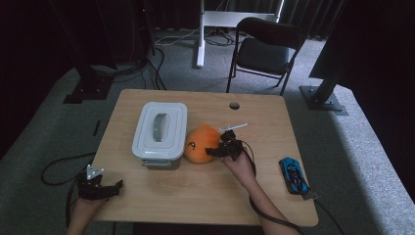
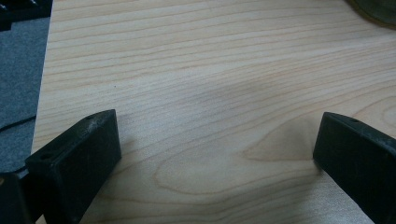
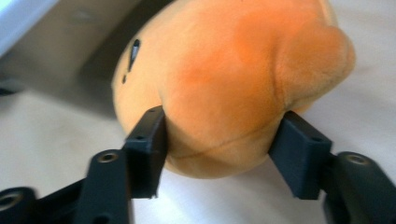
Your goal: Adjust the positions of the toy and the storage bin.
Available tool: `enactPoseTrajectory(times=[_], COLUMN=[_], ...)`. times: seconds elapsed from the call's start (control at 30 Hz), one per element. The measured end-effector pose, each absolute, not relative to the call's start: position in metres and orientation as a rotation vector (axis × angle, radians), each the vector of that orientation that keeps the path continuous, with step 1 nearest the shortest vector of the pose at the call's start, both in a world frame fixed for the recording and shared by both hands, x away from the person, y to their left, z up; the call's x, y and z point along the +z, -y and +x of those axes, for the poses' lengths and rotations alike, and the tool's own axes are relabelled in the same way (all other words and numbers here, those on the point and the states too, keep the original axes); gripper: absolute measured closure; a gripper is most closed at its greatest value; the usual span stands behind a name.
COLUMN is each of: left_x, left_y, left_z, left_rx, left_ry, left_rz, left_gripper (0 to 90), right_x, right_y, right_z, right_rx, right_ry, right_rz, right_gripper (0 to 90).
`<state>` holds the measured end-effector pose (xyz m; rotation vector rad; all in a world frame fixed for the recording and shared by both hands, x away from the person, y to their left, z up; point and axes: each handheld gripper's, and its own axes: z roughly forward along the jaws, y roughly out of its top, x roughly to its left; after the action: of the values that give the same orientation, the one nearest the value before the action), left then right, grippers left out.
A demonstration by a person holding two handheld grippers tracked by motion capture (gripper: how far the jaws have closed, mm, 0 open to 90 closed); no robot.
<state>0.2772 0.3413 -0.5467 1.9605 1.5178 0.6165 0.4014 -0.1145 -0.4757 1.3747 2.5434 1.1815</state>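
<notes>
Here the orange plush toy lies on the worktop just beside the white lidded box. The right gripper pinches its soft lower bulge, which looks light and squashy, so a grip around the middle seems safest. The left gripper stands spread over bare wood.

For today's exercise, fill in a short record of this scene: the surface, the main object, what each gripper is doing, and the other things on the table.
surface: wooden table
main object: orange plush toy, beside the container
right gripper: jaws on either side of the plush toy, pads pressing its sides
left gripper: open, nothing between the jaws, at the table's near left corner
container: grey-white lidded plastic box, lid on
other item: blue toy car near the right edge, untouched
</notes>
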Motion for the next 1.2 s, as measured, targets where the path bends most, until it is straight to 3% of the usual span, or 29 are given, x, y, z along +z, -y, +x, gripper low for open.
enactPoseTrajectory(times=[0.1, 0.17, 0.23, 0.33, 0.47, 0.53, 0.6, 0.63, 0.93, 1.03, 1.07, 1.1, 1.13, 1.17, 1.2], left_x=[-0.547, -0.547, -0.547, -0.547, -0.547, -0.547, -0.547, -0.547, -0.547, -0.547, -0.547, -0.547, -0.547, -0.547, -0.547], left_y=[-0.341, -0.341, -0.341, -0.341, -0.341, -0.341, -0.341, -0.341, -0.341, -0.341, -0.341, -0.341, -0.341, -0.341, -0.341], left_z=[0.277, 0.277, 0.277, 0.277, 0.277, 0.277, 0.277, 0.277, 0.277, 0.277, 0.277, 0.277, 0.277, 0.277, 0.277], left_rx=[0.615, 0.615, 0.615, 0.615, 0.615, 0.615, 0.615, 0.615, 0.615, 0.615, 0.615, 0.615, 0.615, 0.615, 0.615], left_ry=[-1.518, -1.518, -1.518, -1.518, -1.518, -1.518, -1.518, -1.518, -1.518, -1.518, -1.518, -1.518, -1.518, -1.518, -1.518], left_rz=[1.962, 1.962, 1.962, 1.962, 1.962, 1.962, 1.962, 1.962, 1.962, 1.961, 1.962, 1.962, 1.962, 1.962, 1.962], left_gripper=[1.2, 1.2, 1.2, 1.2, 1.2, 1.2, 1.2, 1.2, 1.2, 1.2, 1.2, 1.2, 1.2, 1.2, 1.2], right_x=[-0.468, -0.466, -0.459, -0.453, -0.446, -0.441, -0.441, -0.442, -0.458, -0.466, -0.47, -0.471, -0.471, -0.471, -0.47], right_y=[0.119, 0.123, 0.133, 0.143, 0.152, 0.165, 0.168, 0.174, 0.175, 0.174, 0.174, 0.174, 0.174, 0.173, 0.173], right_z=[0.388, 0.386, 0.383, 0.385, 0.389, 0.4, 0.406, 0.42, 0.452, 0.453, 0.451, 0.449, 0.449, 0.444, 0.44], right_rx=[1.263, 1.291, 1.308, 1.325, 1.287, 1.284, 1.269, 1.265, 1.248, 1.222, 1.215, 1.211, 1.211, 1.2, 1.19], right_ry=[-2.565, -2.562, -2.553, -2.522, -2.468, -2.424, -2.415, -2.406, -2.488, -2.532, -2.571, -2.587, -2.587, -2.6, -2.602], right_rz=[1.349, 1.341, 1.306, 1.301, 1.271, 1.26, 1.279, 1.323, 1.433, 1.44, 1.424, 1.406, 1.406, 1.365, 1.342], right_gripper=[27.2, 26.7, 15.5, 10.8, 11.9, 24.5, 24.6, 31.2, 37.3, 44.4, 57.2, 62.9, 62.9, 74.4, 78.0])
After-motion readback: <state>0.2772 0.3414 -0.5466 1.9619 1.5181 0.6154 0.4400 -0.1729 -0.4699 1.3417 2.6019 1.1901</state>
